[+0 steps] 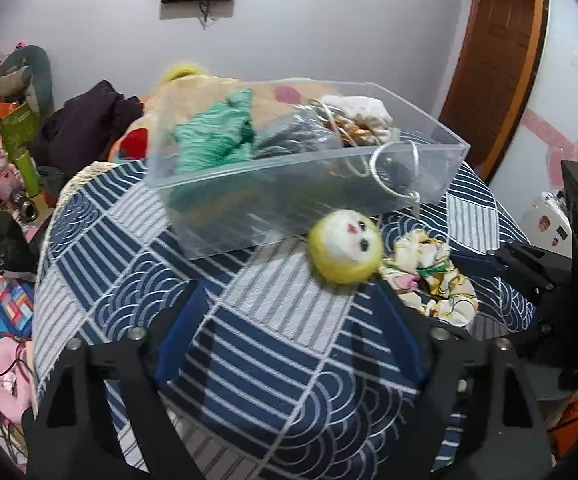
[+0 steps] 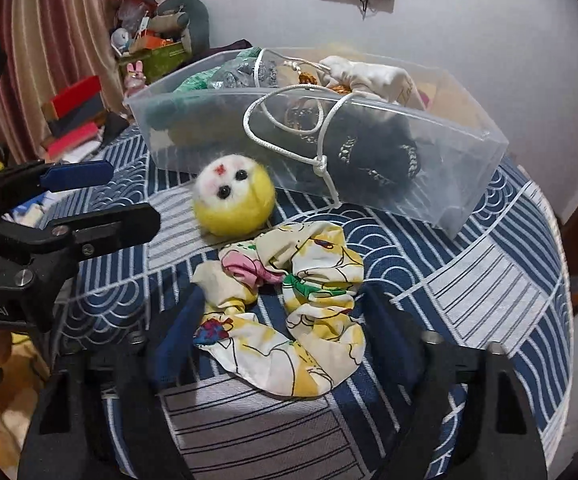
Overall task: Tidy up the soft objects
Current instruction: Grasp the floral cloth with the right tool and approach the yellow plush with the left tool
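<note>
A clear plastic bin (image 1: 445,168) (image 2: 477,168) stands on the blue patterned tablecloth (image 1: 273,352). It holds green knit fabric (image 1: 213,136), a dark pouch (image 2: 373,152) and a white drawstring bag (image 2: 369,72). A yellow plush ball with a white face (image 1: 345,246) (image 2: 233,198) lies in front of the bin. A crumpled yellow printed cloth (image 1: 433,276) (image 2: 309,304) lies beside it. My left gripper (image 1: 289,320) is open, just short of the ball. My right gripper (image 2: 281,320) is open with its fingers on either side of the cloth.
The left gripper shows at the left of the right wrist view (image 2: 89,196); the right gripper shows at the right of the left wrist view (image 1: 529,268). Clutter of boxes and toys (image 1: 5,152) fills the floor to the left. A wooden door (image 1: 497,60) is behind.
</note>
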